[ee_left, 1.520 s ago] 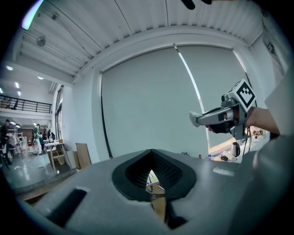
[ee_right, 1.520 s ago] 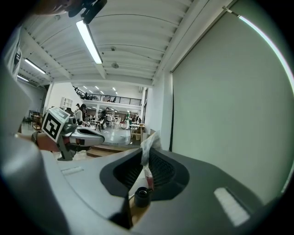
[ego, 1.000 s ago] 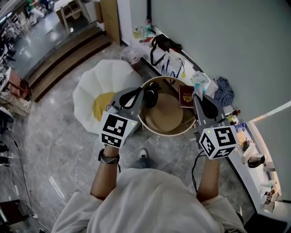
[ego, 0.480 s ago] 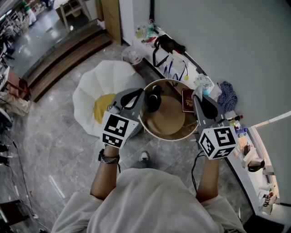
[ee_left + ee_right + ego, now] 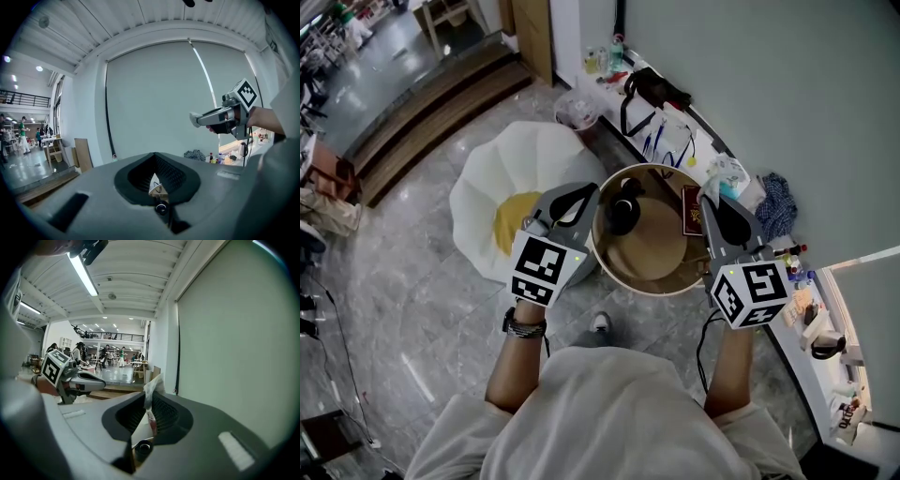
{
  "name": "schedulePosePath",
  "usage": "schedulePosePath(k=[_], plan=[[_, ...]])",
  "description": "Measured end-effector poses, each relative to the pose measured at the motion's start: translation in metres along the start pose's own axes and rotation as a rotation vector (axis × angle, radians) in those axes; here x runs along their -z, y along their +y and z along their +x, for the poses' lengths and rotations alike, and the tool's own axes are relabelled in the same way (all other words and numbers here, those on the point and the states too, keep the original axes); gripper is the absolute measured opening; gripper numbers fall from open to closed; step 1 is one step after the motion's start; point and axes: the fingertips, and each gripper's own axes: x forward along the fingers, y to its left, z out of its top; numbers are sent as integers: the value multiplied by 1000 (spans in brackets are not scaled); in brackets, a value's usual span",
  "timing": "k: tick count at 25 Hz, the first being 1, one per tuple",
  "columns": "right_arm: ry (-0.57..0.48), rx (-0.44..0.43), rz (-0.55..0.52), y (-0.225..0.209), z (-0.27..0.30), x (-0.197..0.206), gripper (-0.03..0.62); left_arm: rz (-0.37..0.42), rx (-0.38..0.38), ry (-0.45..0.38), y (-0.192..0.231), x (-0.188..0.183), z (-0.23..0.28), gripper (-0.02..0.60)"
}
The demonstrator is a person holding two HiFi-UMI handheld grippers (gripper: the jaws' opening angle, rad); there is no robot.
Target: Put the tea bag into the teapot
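**Head view:** a round wooden table carries the black teapot at its far left. A red booklet lies at its far right, its gold print too small to read. The left gripper hangs over the table's left rim and the right gripper over its right rim.

**Left gripper view:** the jaws are pressed together, seemingly on nothing.

**Right gripper view:** the jaws pinch the tea bag, a crumpled white sachet with a reddish strip.

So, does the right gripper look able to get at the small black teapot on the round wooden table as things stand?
Probably yes: the right gripper, pinching a white tea bag, hovers at the table's rim; only a flat red packet lies between it and the teapot.
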Motion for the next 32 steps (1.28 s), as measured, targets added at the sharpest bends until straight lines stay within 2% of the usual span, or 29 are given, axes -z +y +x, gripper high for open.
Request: schedulePosePath(k=[6, 11, 24, 32], plan=[[19, -4, -5, 3, 21, 3, 44, -28, 6, -12, 16, 6, 5, 6], [38, -22, -2, -2, 42, 16, 45, -18, 22, 37, 21, 24, 18, 6], [111, -165, 4, -14, 113, 58, 44, -85, -93, 131, 39, 67, 40, 6], [174, -250, 0, -24, 157, 100, 46, -135, -171, 171, 51, 94, 62, 6]])
